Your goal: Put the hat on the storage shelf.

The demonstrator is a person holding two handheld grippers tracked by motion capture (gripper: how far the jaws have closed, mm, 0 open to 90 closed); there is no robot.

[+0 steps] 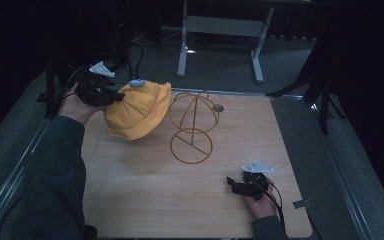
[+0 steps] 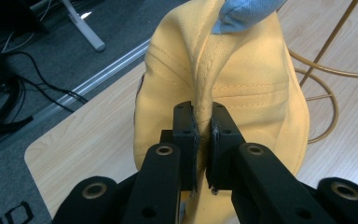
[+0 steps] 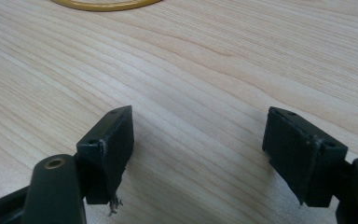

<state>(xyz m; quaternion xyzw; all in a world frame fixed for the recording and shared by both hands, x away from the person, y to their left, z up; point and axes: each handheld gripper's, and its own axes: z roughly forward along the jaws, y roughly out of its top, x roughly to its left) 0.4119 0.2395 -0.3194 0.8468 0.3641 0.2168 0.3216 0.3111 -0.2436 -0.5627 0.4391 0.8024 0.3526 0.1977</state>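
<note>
Your left gripper (image 2: 201,135) pinches the yellow hat (image 2: 242,84) by a fold, the wire stand (image 2: 326,70) just beyond. Your right gripper (image 3: 198,149) is spread over bare table (image 3: 205,60), the stand's ring ahead.

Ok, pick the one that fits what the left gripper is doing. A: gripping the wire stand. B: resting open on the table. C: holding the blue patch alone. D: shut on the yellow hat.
D: the left gripper has its jaws pinched on a fold of the yellow hat, held up beside the wire stand.
</note>
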